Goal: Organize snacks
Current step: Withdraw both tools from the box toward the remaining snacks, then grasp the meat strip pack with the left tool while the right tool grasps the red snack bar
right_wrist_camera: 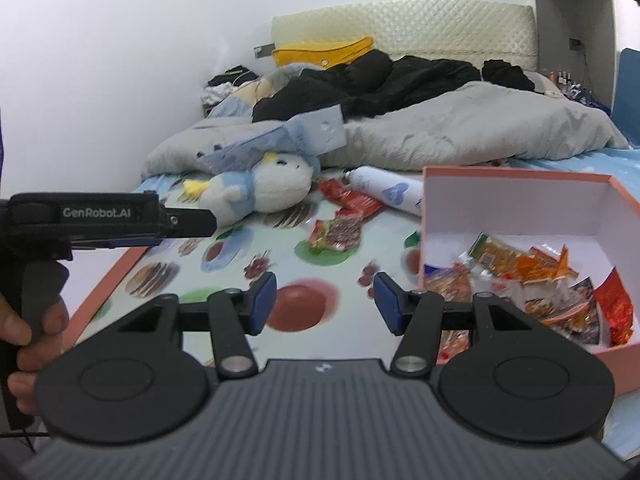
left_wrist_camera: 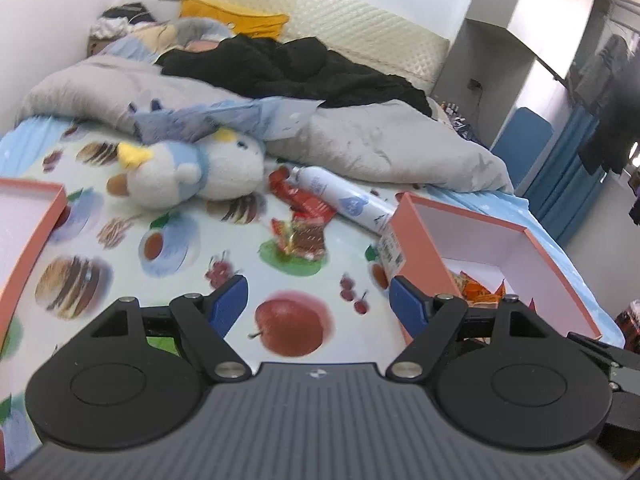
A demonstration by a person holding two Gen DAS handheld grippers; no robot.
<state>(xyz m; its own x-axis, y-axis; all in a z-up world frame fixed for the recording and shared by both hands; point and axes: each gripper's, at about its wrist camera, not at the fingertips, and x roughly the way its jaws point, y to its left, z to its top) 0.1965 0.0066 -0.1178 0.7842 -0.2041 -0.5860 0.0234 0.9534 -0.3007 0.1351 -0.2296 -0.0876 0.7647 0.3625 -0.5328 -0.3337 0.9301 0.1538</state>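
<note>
Snacks point(right_wrist_camera: 532, 280) fill the box point(right_wrist_camera: 520, 184); both tools gape empty, left tool point(right_wrist_camera: 188, 222) reading "GenRobot.AI".

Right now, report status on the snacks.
Left gripper open, empty; right gripper open, empty. Box part filled; snack packets loose on bed. Spray can beside them.

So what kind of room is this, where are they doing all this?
Most likely a bedroom. The snacks lie on a bed with a fruit-print sheet, a rumpled grey duvet and a padded headboard behind, with a plush toy beside them.
</note>
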